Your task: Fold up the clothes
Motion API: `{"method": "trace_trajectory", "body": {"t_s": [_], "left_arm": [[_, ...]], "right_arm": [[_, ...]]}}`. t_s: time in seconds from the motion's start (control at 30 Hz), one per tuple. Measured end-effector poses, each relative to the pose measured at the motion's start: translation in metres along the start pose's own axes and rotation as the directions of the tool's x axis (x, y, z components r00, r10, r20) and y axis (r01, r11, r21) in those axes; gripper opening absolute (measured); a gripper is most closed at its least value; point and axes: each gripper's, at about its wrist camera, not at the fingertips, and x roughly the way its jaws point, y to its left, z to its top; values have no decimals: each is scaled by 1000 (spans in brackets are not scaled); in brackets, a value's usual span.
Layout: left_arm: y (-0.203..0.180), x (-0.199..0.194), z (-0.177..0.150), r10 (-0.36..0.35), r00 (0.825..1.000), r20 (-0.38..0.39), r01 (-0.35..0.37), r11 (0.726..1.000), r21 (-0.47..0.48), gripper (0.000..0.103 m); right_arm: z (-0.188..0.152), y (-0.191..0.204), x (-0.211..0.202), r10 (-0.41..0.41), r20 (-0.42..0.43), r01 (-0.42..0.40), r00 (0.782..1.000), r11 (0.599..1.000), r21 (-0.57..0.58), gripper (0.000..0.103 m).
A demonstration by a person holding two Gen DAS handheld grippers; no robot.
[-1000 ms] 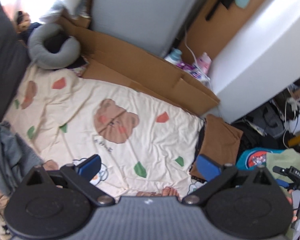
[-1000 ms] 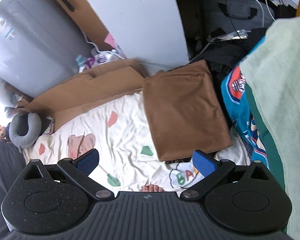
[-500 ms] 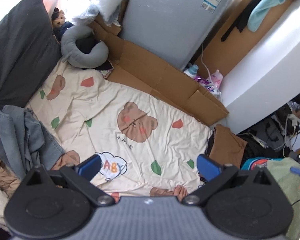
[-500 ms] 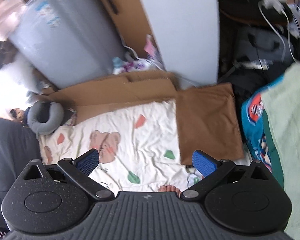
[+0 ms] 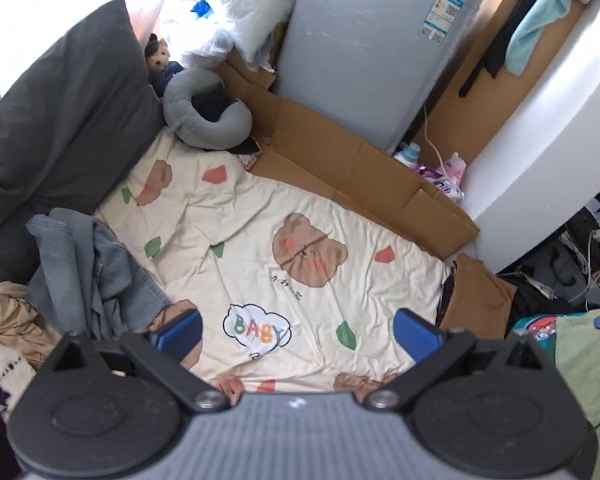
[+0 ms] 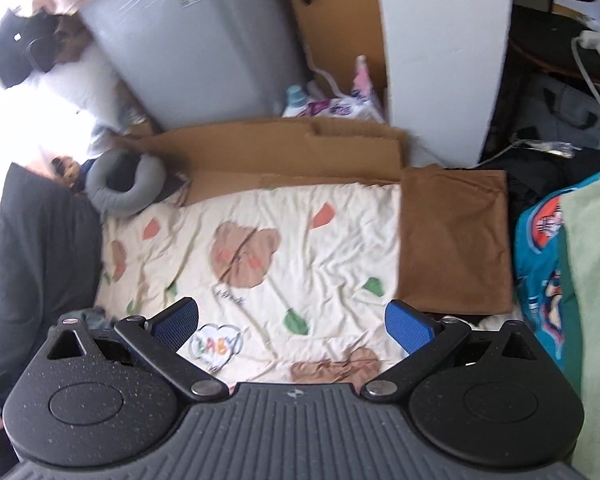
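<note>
A folded brown garment (image 6: 456, 240) lies flat at the right edge of the cream bear-print sheet (image 6: 276, 280); in the left wrist view the brown garment (image 5: 474, 300) shows at the right. A crumpled grey-blue denim garment (image 5: 88, 272) lies in a heap at the sheet's left, over tan (image 5: 8, 316) and white knit clothes. My left gripper (image 5: 298, 332) is open above the sheet (image 5: 260, 232), holding nothing. My right gripper (image 6: 292, 324) is also open and empty, high over the sheet.
A grey neck pillow (image 5: 208, 120) and dark pillow (image 5: 60, 120) sit at the far left. Flattened cardboard (image 5: 340, 172) lines the far side, before a grey appliance (image 5: 364, 48) and white cabinet (image 5: 540, 128). Pale green fabric (image 6: 592, 280) and a teal printed garment (image 6: 540, 248) lie right.
Both grippers have risen and swung left, so more of the sheet and the clothes heap at the left has come into view. Both stay open and empty.
</note>
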Motion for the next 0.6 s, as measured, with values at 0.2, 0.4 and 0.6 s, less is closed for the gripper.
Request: {"method": "trace_trajectory", "body": {"t_s": [0.2,0.4,0.6], "left_arm": [[-1,-18,-14,81,995,61,-80,997,-18,103],[-13,-15,-32,89,994,69,-90,996,0,103],[-30,12,-52,116,991,70,-118,992,33,103]], "right_arm": [[-25,19,14,-10,9,11,1000,998,-62,102],[-53,36,31,3,-17,-5,1000,993,-115,102],[-80,52,50,-29,-29,25,999,991,-128,102]]}}
